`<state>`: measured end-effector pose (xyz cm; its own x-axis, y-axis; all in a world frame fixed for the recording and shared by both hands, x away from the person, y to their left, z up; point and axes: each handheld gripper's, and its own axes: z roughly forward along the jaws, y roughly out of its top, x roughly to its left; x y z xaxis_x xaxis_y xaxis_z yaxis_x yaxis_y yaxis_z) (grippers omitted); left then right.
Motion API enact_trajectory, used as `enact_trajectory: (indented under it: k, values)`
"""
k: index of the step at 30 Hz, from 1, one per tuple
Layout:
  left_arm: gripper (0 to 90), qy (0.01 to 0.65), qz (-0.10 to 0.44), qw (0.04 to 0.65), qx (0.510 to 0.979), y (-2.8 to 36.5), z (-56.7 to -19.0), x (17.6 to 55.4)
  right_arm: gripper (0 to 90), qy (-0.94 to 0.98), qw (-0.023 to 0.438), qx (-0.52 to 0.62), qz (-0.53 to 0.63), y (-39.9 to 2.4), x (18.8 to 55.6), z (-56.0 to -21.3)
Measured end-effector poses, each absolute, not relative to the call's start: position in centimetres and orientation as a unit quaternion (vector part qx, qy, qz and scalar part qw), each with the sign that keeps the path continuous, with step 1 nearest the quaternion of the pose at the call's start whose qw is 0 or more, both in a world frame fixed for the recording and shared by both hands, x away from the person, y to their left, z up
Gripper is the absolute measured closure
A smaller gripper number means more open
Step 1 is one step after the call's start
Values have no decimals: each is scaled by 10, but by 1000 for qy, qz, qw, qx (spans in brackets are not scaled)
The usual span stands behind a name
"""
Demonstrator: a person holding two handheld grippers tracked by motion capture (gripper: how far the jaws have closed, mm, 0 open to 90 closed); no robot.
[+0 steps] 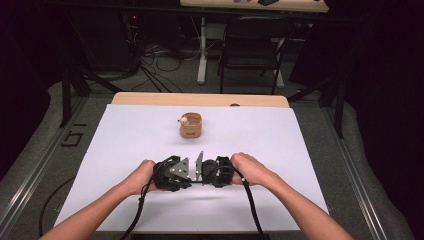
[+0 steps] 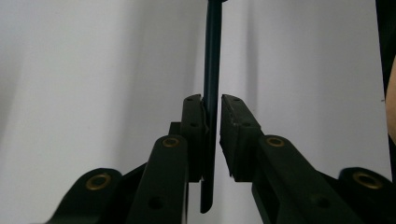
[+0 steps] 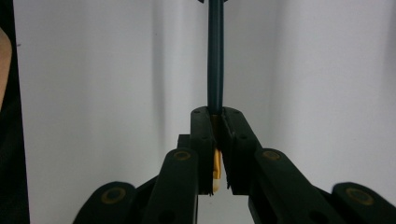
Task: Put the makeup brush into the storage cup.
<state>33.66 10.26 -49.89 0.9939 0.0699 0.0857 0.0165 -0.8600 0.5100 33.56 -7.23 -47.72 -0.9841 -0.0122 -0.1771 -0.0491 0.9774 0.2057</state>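
Note:
A thin dark teal paintbrush spans between my two grippers, low over the white sheet. My right gripper is shut on its gold ferrule, and short bristles stick out behind the pads. My left gripper closes on the dark handle, whose tapered end reaches back between the jaws. In the high view the left gripper and right gripper face each other tip to tip near the sheet's front middle. A tan cup stands farther back, with something small and pale at its rim.
The white sheet covers a wooden table. Beyond the table are a dark folding chair, a white desk leg and loose cables on the floor. Gripper cables trail off the front edge.

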Motion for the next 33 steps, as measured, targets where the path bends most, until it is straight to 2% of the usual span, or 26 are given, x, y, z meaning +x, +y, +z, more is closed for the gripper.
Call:
enact_trajectory:
  k: [8,14,15,16,17,18,19,20,29,33]
  values:
    - [847,26,43,264,963,104,-501,334,816,990,82,-9,115,-75,336,-481]
    - [847,41,48,276,959,108,-505,331,543,983,56,47,171,-89,341,-480]
    - [847,41,48,276,959,108,-505,331,543,983,56,47,171,-89,341,-480]
    - [847,43,47,279,958,108,-505,331,407,980,61,65,177,-95,341,-482]
    - [847,47,45,282,957,109,-506,331,407,980,61,65,177,-95,341,-482]
    - [847,50,46,286,956,110,-507,332,284,977,55,88,187,-101,343,-485]
    - [847,56,50,292,953,111,-508,331,284,977,55,88,187,-101,343,-485]
    - [847,57,46,294,953,111,-508,331,214,973,57,112,196,-106,344,-488]
    - [847,89,45,326,940,117,-520,326,77,952,50,172,248,-127,346,-497]
    - [847,97,45,336,936,119,-522,325,44,945,50,186,264,-133,347,-499]
